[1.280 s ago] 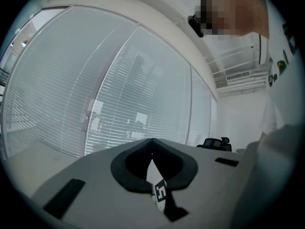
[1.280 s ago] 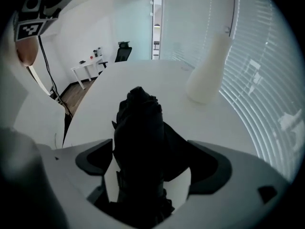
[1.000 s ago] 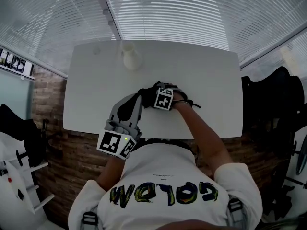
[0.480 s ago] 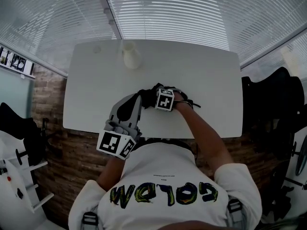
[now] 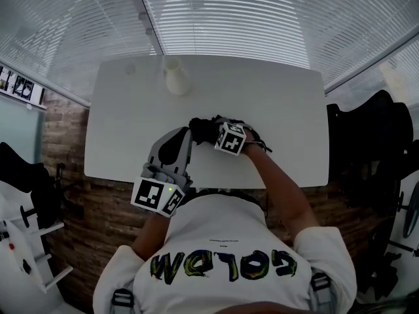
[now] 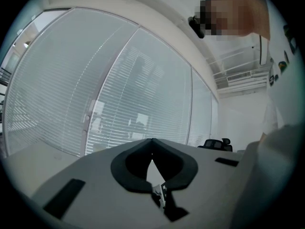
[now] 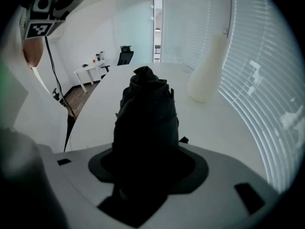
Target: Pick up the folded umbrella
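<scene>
The folded umbrella (image 5: 203, 129), a black bundle, is at the front middle of the white table (image 5: 281, 97). My right gripper (image 5: 213, 133) comes at it from the right, pointing steeply down. Its jaws are closing with the umbrella between them. In the right gripper view the umbrella (image 7: 145, 113) fills the gap of the right gripper (image 7: 147, 151) and the pads press its lower part. My left gripper (image 5: 179, 135) hangs level at the table's front edge, just left of the umbrella. In the left gripper view the left gripper (image 6: 152, 141) has its tips together and holds nothing.
A white vase (image 5: 175, 78) stands at the back left of the table, also the pale vase (image 7: 208, 70) beyond the umbrella. Window blinds run behind the table. A black office chair (image 5: 373, 136) stands at the right end.
The right gripper has shifted slightly right and lifted, tilting more, with the umbrella going along in its jaws. The left gripper has stayed put.
</scene>
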Demonstrator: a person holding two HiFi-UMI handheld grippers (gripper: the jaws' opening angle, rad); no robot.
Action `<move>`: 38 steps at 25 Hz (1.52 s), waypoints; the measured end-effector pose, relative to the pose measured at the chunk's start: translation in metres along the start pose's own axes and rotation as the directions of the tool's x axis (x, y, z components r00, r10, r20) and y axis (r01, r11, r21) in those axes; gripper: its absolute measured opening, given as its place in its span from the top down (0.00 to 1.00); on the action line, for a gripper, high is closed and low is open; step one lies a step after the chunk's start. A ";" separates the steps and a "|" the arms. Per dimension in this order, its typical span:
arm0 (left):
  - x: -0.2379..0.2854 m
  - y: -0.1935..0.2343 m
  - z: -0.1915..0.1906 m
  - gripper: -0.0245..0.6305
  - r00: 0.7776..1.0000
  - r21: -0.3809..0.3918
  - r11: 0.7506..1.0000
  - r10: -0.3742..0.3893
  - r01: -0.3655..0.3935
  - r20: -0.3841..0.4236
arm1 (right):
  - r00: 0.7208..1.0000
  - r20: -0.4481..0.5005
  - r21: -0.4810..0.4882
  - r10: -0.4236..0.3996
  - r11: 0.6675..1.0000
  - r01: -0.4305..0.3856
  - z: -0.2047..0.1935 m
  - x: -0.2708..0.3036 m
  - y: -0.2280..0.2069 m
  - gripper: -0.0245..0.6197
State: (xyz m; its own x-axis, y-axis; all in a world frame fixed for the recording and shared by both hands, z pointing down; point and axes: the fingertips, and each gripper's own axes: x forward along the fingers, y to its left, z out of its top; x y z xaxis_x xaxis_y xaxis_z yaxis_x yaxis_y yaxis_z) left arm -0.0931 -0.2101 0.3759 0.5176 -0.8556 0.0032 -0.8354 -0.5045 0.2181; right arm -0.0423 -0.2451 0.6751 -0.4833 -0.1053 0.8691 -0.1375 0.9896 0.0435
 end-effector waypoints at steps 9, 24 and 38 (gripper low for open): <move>0.008 -0.003 0.001 0.95 1.000 0.000 1.000 -0.016 0.016 0.010 | 0.958 0.204 0.157 -0.203 0.972 0.172 0.023 -0.077 -0.037 0.58; 0.017 -0.008 0.008 0.95 0.999 0.003 0.999 -0.035 0.035 0.026 | 0.736 0.526 0.395 -0.426 0.889 0.233 0.060 -0.217 -0.044 0.58; 0.019 -0.011 0.014 0.95 0.998 0.008 0.999 -0.039 0.039 0.038 | 0.514 0.661 0.507 -0.547 0.830 0.232 0.063 -0.313 -0.020 0.57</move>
State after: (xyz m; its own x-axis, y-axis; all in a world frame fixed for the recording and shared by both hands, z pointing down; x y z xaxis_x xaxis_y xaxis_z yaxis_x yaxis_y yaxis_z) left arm -0.0770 -0.2223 0.3596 0.5427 -0.8388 -0.0426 -0.8160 -0.5386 0.2100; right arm 0.0572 -0.2381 0.3713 -0.7444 -0.6606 0.0974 -0.6646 0.7471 -0.0123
